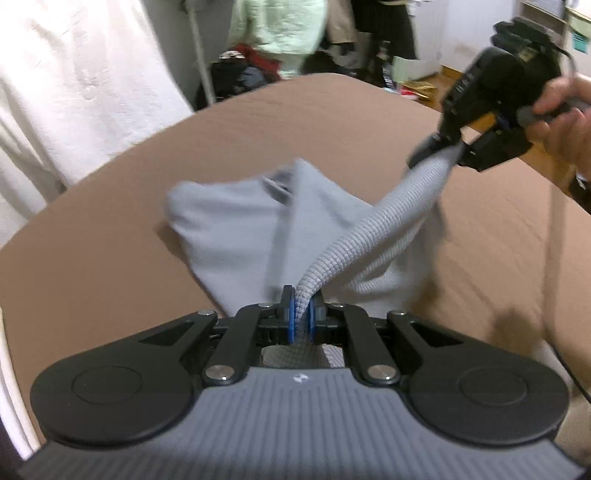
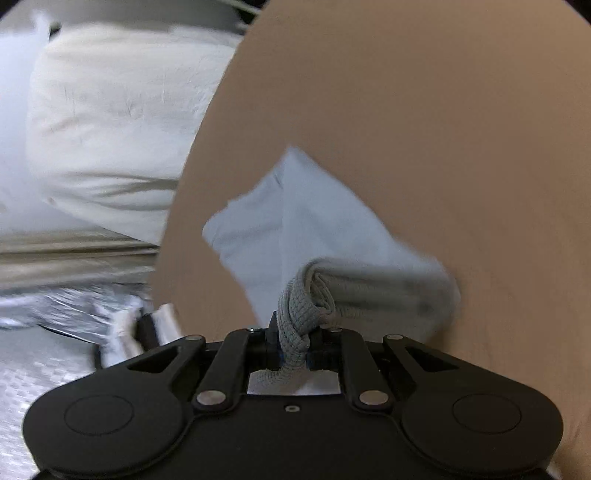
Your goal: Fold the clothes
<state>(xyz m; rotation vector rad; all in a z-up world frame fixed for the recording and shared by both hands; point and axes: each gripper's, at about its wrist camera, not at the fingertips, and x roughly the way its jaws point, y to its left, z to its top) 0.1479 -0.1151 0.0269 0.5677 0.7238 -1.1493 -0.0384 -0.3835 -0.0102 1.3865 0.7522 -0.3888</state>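
A light grey garment (image 1: 236, 229) hangs over the brown bed sheet (image 1: 332, 122), lifted by its ribbed hem (image 1: 373, 236). My left gripper (image 1: 302, 317) is shut on one end of that hem, the blue pads pinching the ribbing. The hem stretches up to the right, where my right gripper (image 1: 448, 153), held by a hand (image 1: 569, 122), is shut on its other end. In the right wrist view the right gripper (image 2: 295, 341) grips a bunched knot of ribbed hem (image 2: 299, 306), and the garment's body (image 2: 295, 225) droops below it over the brown sheet (image 2: 443, 110).
White bedding (image 2: 110, 122) and silvery plastic (image 2: 62, 306) lie left of the bed. Hanging clothes (image 1: 280, 29), a rack pole (image 1: 203, 55) and floor clutter (image 1: 243, 70) stand beyond the bed's far edge. A white curtain or cloth (image 1: 74, 81) hangs at the left.
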